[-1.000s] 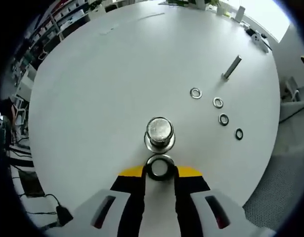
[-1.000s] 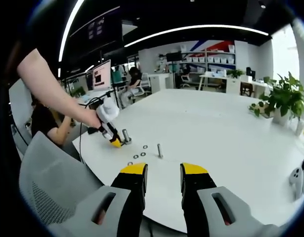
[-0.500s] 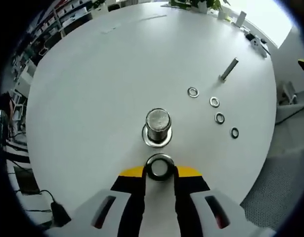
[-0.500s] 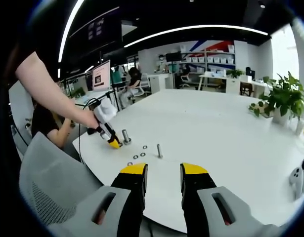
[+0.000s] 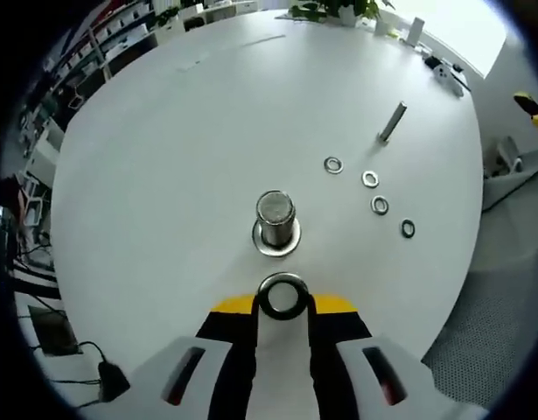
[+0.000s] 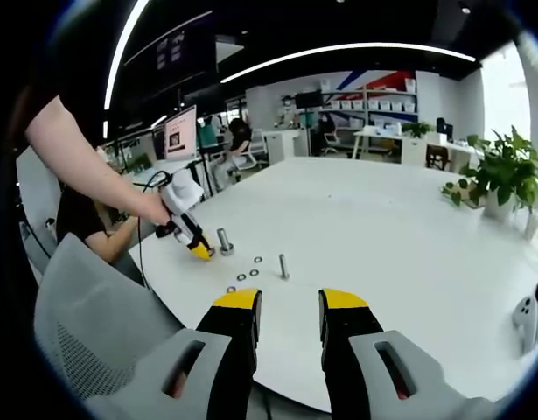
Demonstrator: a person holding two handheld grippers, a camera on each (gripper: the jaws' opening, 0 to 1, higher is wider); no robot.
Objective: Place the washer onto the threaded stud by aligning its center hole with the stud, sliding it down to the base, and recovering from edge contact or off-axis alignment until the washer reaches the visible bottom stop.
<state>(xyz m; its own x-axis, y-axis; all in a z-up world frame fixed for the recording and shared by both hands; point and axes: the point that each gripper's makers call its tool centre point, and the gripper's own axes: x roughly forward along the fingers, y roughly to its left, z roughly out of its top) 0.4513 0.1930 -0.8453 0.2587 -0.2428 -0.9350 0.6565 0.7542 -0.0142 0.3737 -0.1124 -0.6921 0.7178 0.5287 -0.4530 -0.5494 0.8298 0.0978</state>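
Where the left gripper view looks down, a round white surface [image 5: 181, 131] takes up most of the frame, its far edge curving along the top.

Item: left gripper [image 5: 282, 302], bottom centre of the left gripper view, yellow-tipped black jaws clamped on a washer [image 5: 282, 295] held edge-on between the tips, hole facing the camera. In the right gripper view the same gripper [image 6: 199, 251] sits at left of centre, carried by a person's hand [image 6: 153, 207], its tip close beside the stud.

Item: right gripper [image 6: 289, 306], bottom centre of the right gripper view, jaws apart with bare surface showing in the gap, nothing between them.

Item: threaded stud [image 5: 275, 219], centre of the left gripper view, just above the held washer and apart from it; upright, seen from above, with a wider ring around its foot. In the right gripper view it [image 6: 223, 241] stands left of centre.

Item: plain metal pin [image 5: 392, 122], upper right of the left gripper view, standing on the surface.

Item: four loose washers [image 5: 371, 192], right of centre, in a slanting row between pin and surface edge, lying flat and apart from one another.

Item: potted plant [image 6: 505, 175], right edge of the right gripper view.
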